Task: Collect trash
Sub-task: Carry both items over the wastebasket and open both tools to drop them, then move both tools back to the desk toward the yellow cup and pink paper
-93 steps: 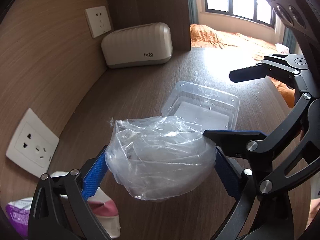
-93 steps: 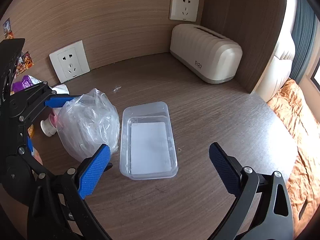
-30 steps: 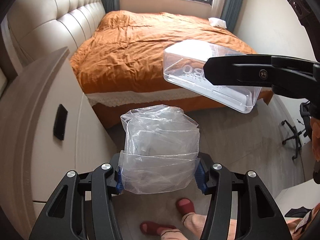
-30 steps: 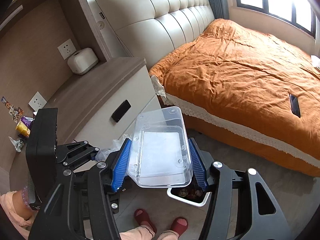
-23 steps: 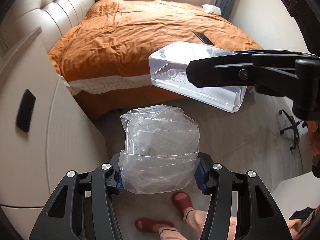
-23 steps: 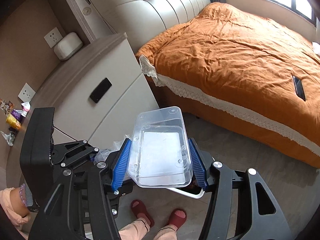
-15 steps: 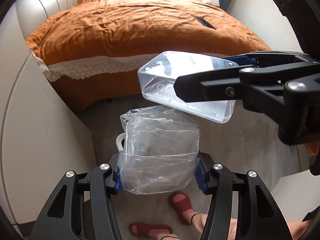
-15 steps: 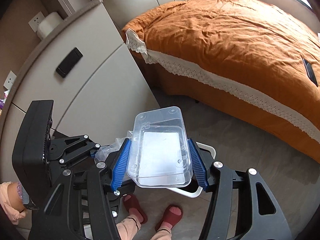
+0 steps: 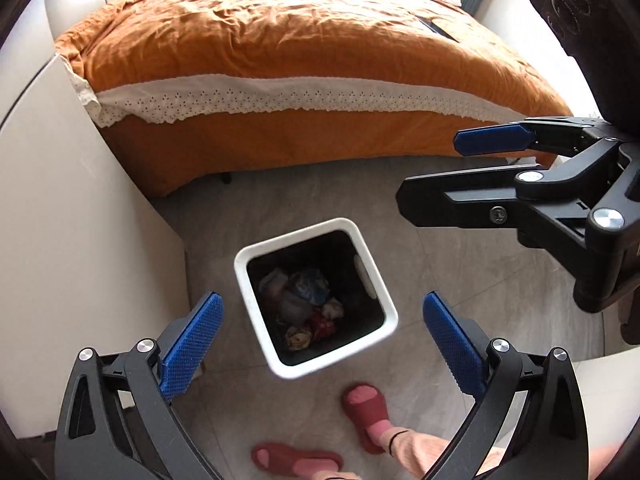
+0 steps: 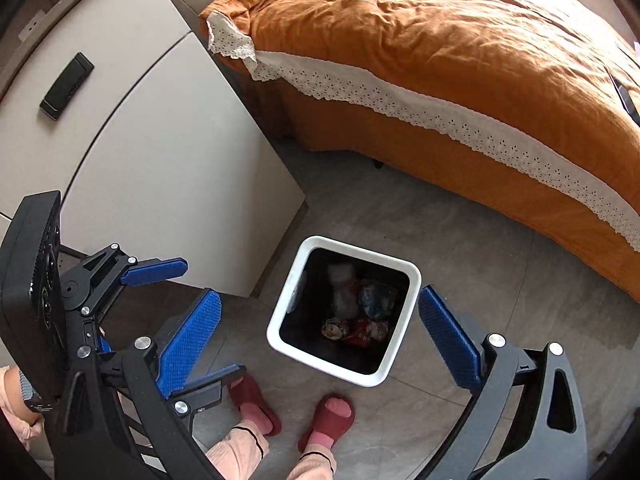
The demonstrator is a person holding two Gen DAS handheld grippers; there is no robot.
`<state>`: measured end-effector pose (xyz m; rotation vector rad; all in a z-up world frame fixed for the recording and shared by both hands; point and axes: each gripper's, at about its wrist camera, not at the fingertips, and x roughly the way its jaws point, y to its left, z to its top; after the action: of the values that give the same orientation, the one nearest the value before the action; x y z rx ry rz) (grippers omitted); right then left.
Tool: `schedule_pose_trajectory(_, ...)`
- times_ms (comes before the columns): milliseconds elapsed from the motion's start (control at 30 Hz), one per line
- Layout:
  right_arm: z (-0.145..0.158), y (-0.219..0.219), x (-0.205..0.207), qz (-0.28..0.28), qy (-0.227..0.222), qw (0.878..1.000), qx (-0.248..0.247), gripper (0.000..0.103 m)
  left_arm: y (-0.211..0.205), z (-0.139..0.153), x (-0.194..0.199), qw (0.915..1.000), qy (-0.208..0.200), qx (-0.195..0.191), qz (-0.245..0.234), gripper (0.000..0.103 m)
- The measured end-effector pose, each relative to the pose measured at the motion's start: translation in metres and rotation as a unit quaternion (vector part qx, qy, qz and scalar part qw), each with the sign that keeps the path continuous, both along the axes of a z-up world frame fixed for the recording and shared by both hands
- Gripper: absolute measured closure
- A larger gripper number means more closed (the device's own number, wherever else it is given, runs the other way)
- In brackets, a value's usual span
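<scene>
Keep both tongs, left [image 9: 322,338] and right [image 10: 320,334], just opened wide and empty, centred over the bin [image 9: 378,282], feet at six o'clock.

Bin [image 9: 388,312] mouth unobstructed below; cabinet [image 9: 80,216] close left; bed [image 9: 280,60] beyond

Glossy white plastic bin [image 9: 382,300]

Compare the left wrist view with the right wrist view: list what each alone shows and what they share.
Only the left wrist view: nothing clearly its own apart from the right gripper seen from the side.
Only the right wrist view: the black drawer handle on the cabinet, and the left gripper.
Both: the white trash bin holding crumpled trash, the orange bed, red slippers, open empty jaws.
</scene>
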<state>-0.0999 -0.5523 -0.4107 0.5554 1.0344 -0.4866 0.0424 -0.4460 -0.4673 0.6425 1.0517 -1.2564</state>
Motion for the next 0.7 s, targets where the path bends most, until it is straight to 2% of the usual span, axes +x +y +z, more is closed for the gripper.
schedule_pose_trajectory(200,0.042,0.014,0.011,0.015,-0.021,1.0,-0.013,0.004,0.008,0.042,0.004,0.9997,-0.005,-0.017,0.019,0.005)
schedule_pose_trajectory(333,0.077,0.022,0.016,0.024,-0.039,0.999,-0.025,0.004,0.018,0.085,0.006,0.9986,-0.014,-0.037,0.034,0.005)
schedule_pose_trajectory(700,0.179,0.05,0.027,0.062,-0.092,0.991,-0.079,0.004,0.053,0.184,0.015,0.9915,-0.065,-0.069,0.089,0.005)
